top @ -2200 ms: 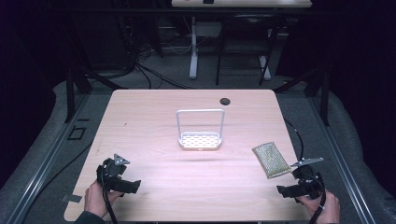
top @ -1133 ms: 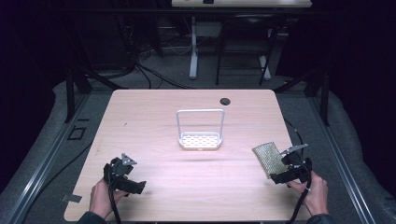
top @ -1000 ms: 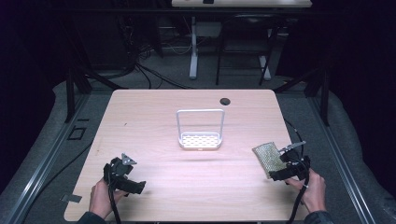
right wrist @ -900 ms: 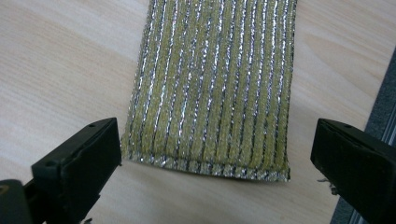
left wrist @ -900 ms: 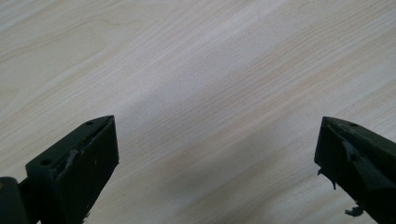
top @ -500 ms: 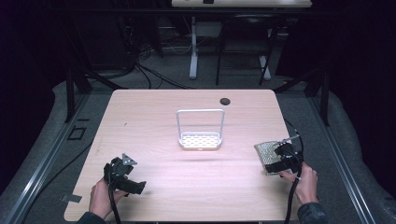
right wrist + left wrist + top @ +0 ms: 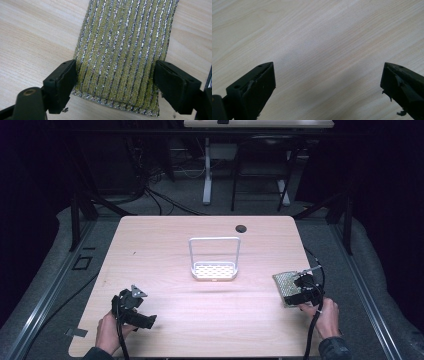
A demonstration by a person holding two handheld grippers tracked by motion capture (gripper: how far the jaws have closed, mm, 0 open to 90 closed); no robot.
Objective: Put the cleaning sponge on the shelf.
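Yellow and silver stripes run the length of the sponge (image 7: 122, 55), which lies flat on the table (image 7: 165, 245) at the right edge of the high view, in its lower half. In the right gripper view the sponge fills the upper middle of the frame and its near end sits between the two black jaws. The right gripper (image 7: 115, 82) straddles that end: its jaws have just been closing, the left one at the sponge's edge, the right one just beside the other edge, and whether the pads press yet I cannot tell for certain; the sponge shows no squeeze. In the high view the right gripper (image 7: 301, 289) sits over the sponge's near right corner, with the hand (image 7: 326, 312) just below it. The left gripper (image 7: 134, 307) is at the lower left of the high view, low over the table and well apart from the sponge. In the left gripper view its jaws stand wide apart at the lower corners, with bare wood between them. A white rack (image 7: 214, 260) stands upright in the middle of the table, well apart from both grippers.
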